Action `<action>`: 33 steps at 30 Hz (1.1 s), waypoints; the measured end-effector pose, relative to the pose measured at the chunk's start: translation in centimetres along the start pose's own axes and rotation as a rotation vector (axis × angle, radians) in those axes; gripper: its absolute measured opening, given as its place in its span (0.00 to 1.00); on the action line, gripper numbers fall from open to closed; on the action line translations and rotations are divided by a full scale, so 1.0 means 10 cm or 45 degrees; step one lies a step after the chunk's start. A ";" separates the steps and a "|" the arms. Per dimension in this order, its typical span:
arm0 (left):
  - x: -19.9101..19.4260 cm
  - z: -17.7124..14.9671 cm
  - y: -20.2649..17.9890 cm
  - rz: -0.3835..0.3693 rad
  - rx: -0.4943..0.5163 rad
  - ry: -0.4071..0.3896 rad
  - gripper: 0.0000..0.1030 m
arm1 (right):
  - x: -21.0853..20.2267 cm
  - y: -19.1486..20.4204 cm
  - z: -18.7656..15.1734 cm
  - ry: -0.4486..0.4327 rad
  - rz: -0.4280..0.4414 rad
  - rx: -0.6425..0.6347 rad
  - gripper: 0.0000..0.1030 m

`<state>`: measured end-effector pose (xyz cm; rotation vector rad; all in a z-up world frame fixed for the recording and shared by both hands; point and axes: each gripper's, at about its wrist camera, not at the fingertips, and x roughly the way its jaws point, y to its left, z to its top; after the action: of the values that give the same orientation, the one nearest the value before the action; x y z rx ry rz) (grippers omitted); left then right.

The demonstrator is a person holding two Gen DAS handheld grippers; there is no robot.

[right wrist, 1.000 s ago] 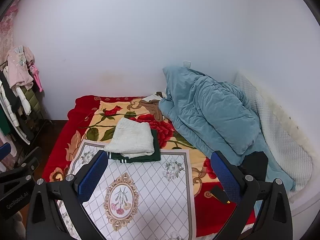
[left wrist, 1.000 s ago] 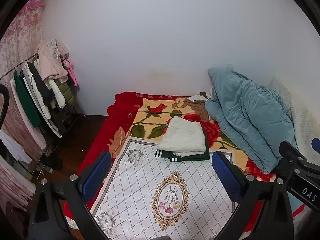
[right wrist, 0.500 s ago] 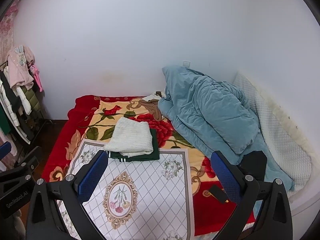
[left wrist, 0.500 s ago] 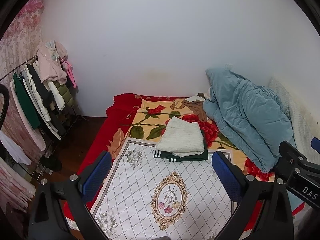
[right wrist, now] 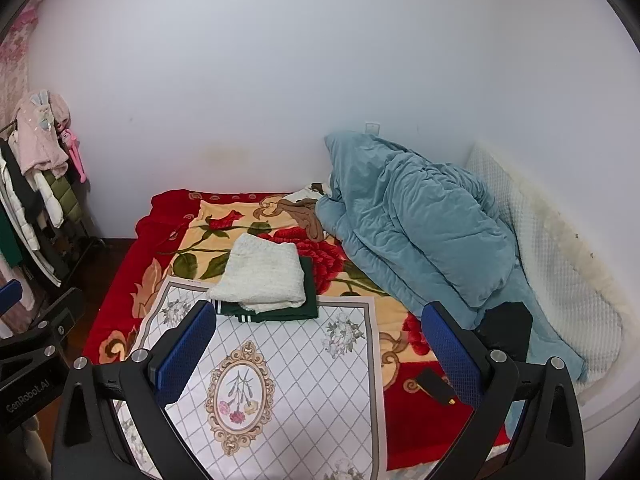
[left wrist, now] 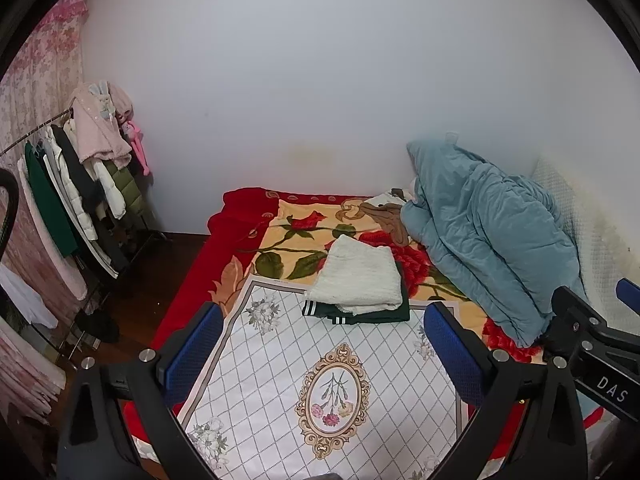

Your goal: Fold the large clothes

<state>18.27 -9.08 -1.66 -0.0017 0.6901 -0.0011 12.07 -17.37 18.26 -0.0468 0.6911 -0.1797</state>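
Since the earlier frames almost nothing has shifted: both views have drifted very slightly, and the folded pile sits a touch nearer the blue pads than it did a second ago.

From the left wrist view, the left gripper is held above the bed with its tongs spread wide and nothing between them. Past the pads, a folded white knit garment lies on top of a folded dark green garment with white stripes at its edge. The pile rests at the far edge of a white diamond-patterned cloth that covers the near part of a red floral blanket. A rumpled teal duvet is heaped to the right, against the wall. A clothes rack hung with coats stands on the left. Part of the right gripper's body shows at the lower right edge.

From the right wrist view, the right gripper also hovers with its tongs wide and empty. The white knit garment and the green one beneath it lie just beyond the left pad. A small black object lies on the blanket near the right pad, and a dark item rests against the duvet. A white textured pad lines the right wall.
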 end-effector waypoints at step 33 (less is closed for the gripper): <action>-0.03 0.01 -0.01 0.006 -0.004 -0.010 1.00 | 0.10 0.08 0.16 0.003 0.015 -0.048 1.00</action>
<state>18.09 -9.23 -1.35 -0.0029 0.6821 0.0042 13.94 -16.76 18.76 -0.0785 0.6970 -0.1555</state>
